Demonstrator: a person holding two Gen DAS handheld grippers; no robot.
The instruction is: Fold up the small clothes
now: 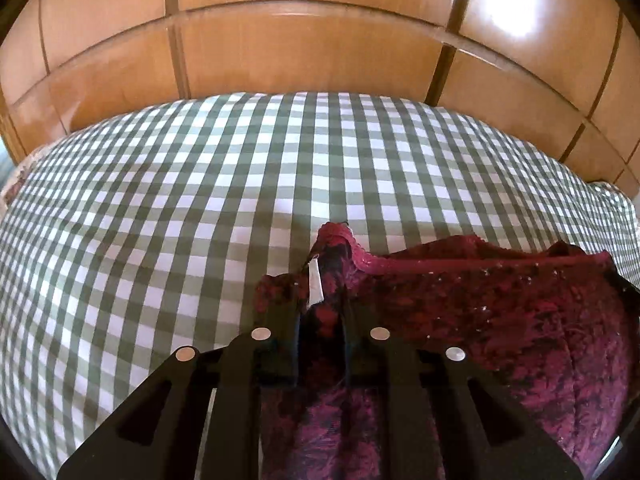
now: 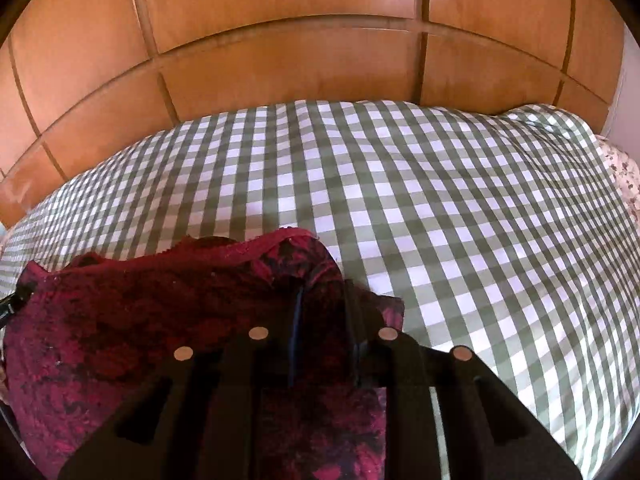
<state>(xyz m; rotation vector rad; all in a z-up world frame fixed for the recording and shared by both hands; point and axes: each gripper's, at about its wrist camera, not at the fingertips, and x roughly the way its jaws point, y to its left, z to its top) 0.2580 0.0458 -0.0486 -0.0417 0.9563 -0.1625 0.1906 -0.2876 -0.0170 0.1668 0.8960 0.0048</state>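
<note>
A dark red lace garment [image 1: 500,312] is stretched between my two grippers above a green-and-white checked bed cover [image 1: 180,200]. My left gripper [image 1: 320,312] is shut on the garment's left corner, where a white label [image 1: 315,284] sticks out between the fingers. In the right wrist view the same garment [image 2: 140,308] spreads to the left, and my right gripper [image 2: 324,312] is shut on its right corner. Cloth drapes over both pairs of fingers and hides their tips. The garment's lace top edge faces away from me, and its lower part hangs under the grippers.
The checked cover [image 2: 460,220] spreads wide ahead of both grippers. Behind the bed stands a wooden panelled wardrobe [image 1: 300,52] [image 2: 280,52]. A floral fabric [image 2: 624,176] shows at the bed's far right edge.
</note>
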